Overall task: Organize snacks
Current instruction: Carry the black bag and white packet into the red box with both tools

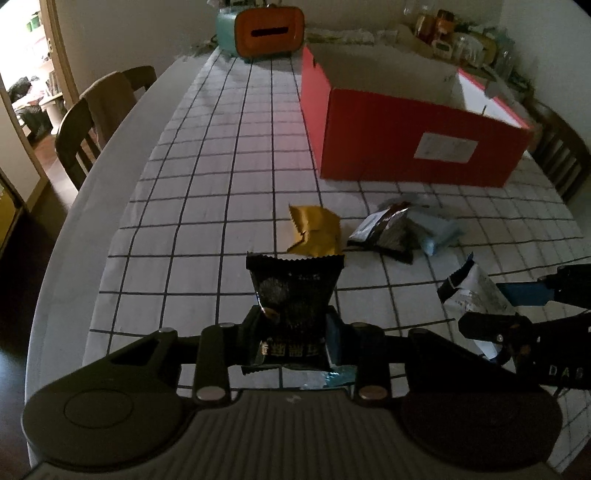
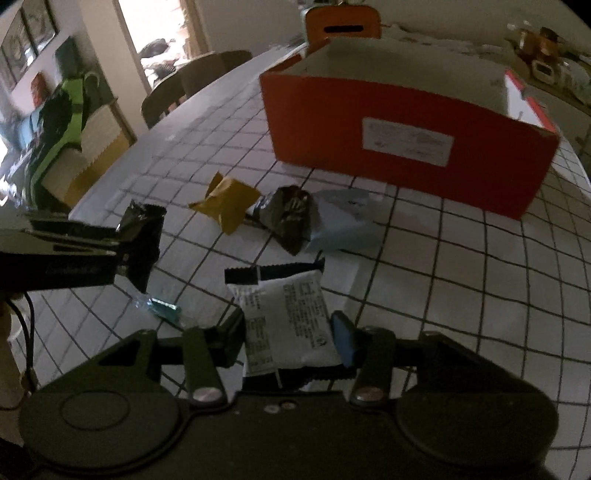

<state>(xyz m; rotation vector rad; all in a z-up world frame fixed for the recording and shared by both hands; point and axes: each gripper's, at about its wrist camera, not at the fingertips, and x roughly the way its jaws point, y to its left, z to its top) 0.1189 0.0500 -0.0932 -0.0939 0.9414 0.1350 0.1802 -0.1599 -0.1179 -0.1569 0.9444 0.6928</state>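
Note:
My left gripper (image 1: 293, 325) is shut on a black snack packet (image 1: 295, 295) and holds it above the checked tablecloth. My right gripper (image 2: 291, 332) is shut on a white snack packet (image 2: 288, 317); it shows at the right edge of the left wrist view (image 1: 472, 291). The left gripper and its black packet (image 2: 142, 243) show at the left of the right wrist view. On the table lie a yellow packet (image 1: 316, 232) (image 2: 227, 203), a dark packet (image 1: 388, 232) (image 2: 291, 218) and a pale blue packet (image 1: 439, 232) (image 2: 343, 225). An open red box (image 1: 417, 147) (image 2: 406, 140) stands behind them.
An orange and teal tissue box (image 1: 269, 31) stands at the table's far end. Jars and clutter (image 1: 461, 40) fill the far right. Wooden chairs (image 1: 96, 122) stand at the left edge and another (image 1: 561, 155) at the right. A small teal wrapper (image 2: 162, 308) lies near the right gripper.

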